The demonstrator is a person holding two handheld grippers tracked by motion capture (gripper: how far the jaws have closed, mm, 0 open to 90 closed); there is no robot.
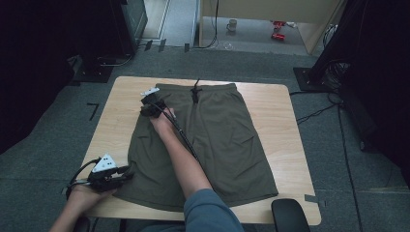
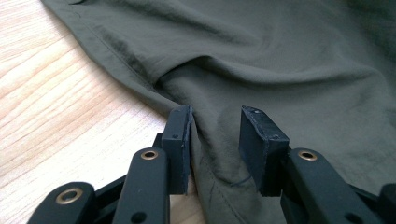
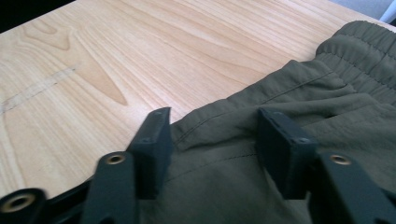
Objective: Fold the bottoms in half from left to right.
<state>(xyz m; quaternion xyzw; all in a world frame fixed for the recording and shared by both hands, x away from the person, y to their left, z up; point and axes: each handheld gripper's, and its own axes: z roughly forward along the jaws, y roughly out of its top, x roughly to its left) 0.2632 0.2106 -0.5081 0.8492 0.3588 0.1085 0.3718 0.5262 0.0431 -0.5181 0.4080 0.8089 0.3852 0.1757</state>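
Note:
Olive-green shorts (image 1: 212, 140) lie flat on the wooden table (image 1: 270, 106), waistband and black drawstring (image 1: 195, 90) at the far edge. My left gripper (image 1: 126, 174) is at the near left hem corner. In the left gripper view it stands open (image 2: 215, 140) with the cloth's edge (image 2: 205, 182) between its jaws. My right gripper (image 1: 151, 107) has reached across to the far left side, by the waistband. In the right gripper view it is open (image 3: 212, 140) over the side seam (image 3: 224, 121), and the elastic waistband (image 3: 359, 46) lies at upper right.
A black object (image 1: 289, 215) sits at the table's near right edge. Bare wood (image 1: 116, 121) runs along the left of the shorts. Beyond the table, cables (image 1: 319, 111) cross the grey floor, and dark equipment stands at both sides.

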